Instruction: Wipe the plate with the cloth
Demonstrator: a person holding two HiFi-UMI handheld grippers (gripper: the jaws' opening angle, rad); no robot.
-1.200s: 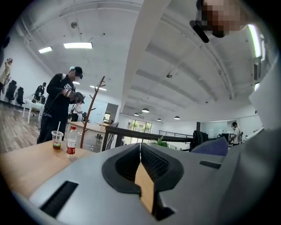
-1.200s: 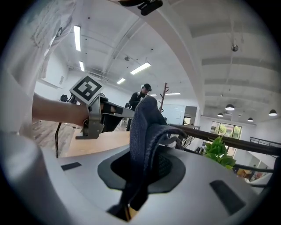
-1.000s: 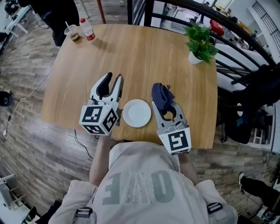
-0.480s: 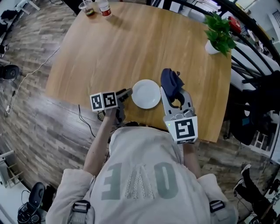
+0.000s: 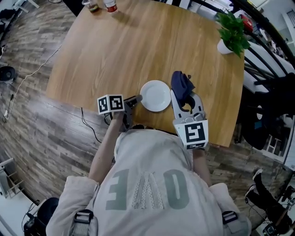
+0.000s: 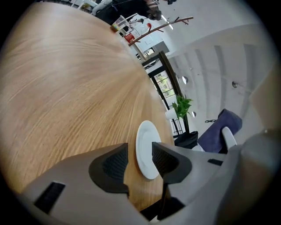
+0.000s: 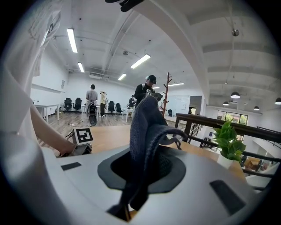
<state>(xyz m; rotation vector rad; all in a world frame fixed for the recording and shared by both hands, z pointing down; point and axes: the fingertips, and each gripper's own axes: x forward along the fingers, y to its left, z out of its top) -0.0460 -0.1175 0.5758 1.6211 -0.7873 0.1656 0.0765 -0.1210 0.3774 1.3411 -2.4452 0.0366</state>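
Note:
A white plate (image 5: 156,96) lies near the front edge of the round wooden table (image 5: 138,50). My left gripper (image 5: 137,99) lies on its side at the table's front edge, its tips at the plate's left rim. In the left gripper view the jaws (image 6: 139,149) stand open and the plate (image 6: 146,147) shows edge-on in the gap between them, with wood visible beside one pad. My right gripper (image 5: 182,95) hovers just right of the plate, shut on a dark blue cloth (image 5: 181,84). That cloth (image 7: 147,127) rises bunched from the right gripper (image 7: 142,163).
A potted plant (image 5: 230,30) stands at the table's far right. A bottle (image 5: 109,5) and a cup (image 5: 92,4) sit at the far left edge. A black railing (image 5: 262,41) runs along the right. Several people (image 7: 145,92) stand far off in the room.
My left gripper has dropped from above the table to its front edge, rolled onto its side and come up to the plate's left rim. The right gripper with the cloth has barely moved.

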